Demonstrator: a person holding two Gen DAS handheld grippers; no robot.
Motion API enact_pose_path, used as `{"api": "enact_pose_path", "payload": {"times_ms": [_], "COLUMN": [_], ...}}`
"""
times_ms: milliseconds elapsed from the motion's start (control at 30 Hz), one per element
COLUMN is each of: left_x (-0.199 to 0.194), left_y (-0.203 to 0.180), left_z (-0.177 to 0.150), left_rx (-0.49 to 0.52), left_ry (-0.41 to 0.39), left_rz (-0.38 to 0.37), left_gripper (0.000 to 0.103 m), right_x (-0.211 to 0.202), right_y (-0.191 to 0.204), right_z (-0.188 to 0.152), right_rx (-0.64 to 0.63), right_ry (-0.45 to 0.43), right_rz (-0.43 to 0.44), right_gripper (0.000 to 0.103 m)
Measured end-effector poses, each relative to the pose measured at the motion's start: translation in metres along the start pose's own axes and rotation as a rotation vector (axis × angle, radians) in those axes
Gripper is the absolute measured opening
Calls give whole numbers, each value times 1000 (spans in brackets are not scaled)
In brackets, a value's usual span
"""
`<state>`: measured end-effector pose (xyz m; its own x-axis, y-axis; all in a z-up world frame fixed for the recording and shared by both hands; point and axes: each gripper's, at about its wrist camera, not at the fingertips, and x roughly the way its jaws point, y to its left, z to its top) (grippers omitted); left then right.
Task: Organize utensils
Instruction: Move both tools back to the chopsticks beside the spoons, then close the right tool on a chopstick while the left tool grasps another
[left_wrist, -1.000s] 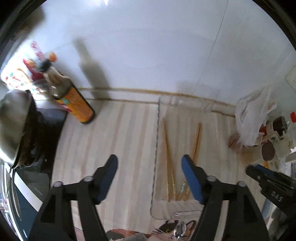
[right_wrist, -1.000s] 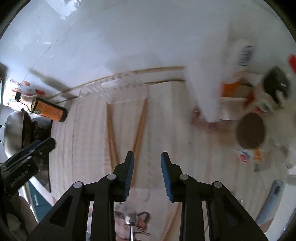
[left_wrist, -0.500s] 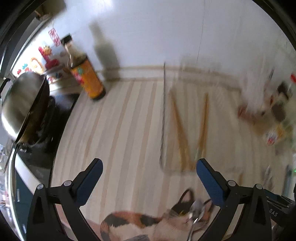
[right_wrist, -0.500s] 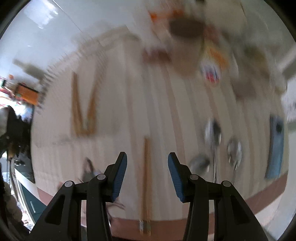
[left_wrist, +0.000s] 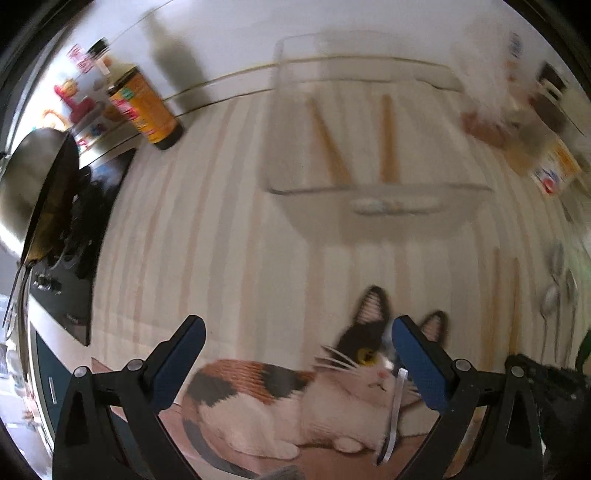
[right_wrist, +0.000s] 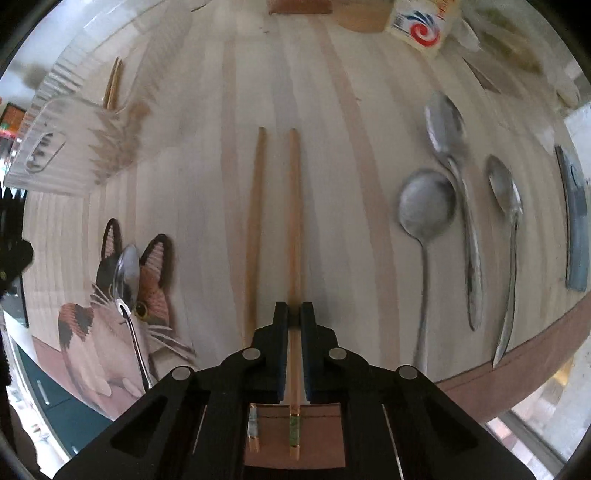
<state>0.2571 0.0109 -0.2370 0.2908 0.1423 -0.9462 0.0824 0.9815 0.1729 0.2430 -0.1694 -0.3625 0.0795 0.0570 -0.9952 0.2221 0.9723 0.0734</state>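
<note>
Your tabletop is pale striped wood, and the clear tray at its far side already holds chopsticks, so that is likely where the loose pieces belong. Near the front edge on the left lies a cat mat with a spoon across it. Your left claw hangs over that mat with its jaws released as wide as they go and nothing between them, probably lining up on the spoon handle. To the right, three more spoons lie side by side, handles toward the near edge. Between mat and spoons sit two chopsticks, parallel and just apart. Your right claw points straight down and has just been closing; it is now clenched on the right chopstick near its decorated end, leaving the left chopstick free on the wood.
</note>
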Motion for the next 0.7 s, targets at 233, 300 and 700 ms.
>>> {"api": "enact_pose_path", "payload": {"times_ms": [233, 300, 700], "left_x": [7, 16, 45], "left_y": [-84, -113, -123], "left_z": [-13, -20, -35], "left_rx": [178, 246, 221], "left_ry": [103, 149, 230], "left_rz": [-206, -250, -221], "left_gripper": [85, 74, 5], "right_x": [-6, -5, -9], "right_y": [-57, -73, -112], "right_z": [-4, -6, -11], "right_rx": [95, 122, 174], "right_ry": [17, 27, 26], "right_rz": [-21, -5, 16], "right_gripper": [7, 7, 7]}}
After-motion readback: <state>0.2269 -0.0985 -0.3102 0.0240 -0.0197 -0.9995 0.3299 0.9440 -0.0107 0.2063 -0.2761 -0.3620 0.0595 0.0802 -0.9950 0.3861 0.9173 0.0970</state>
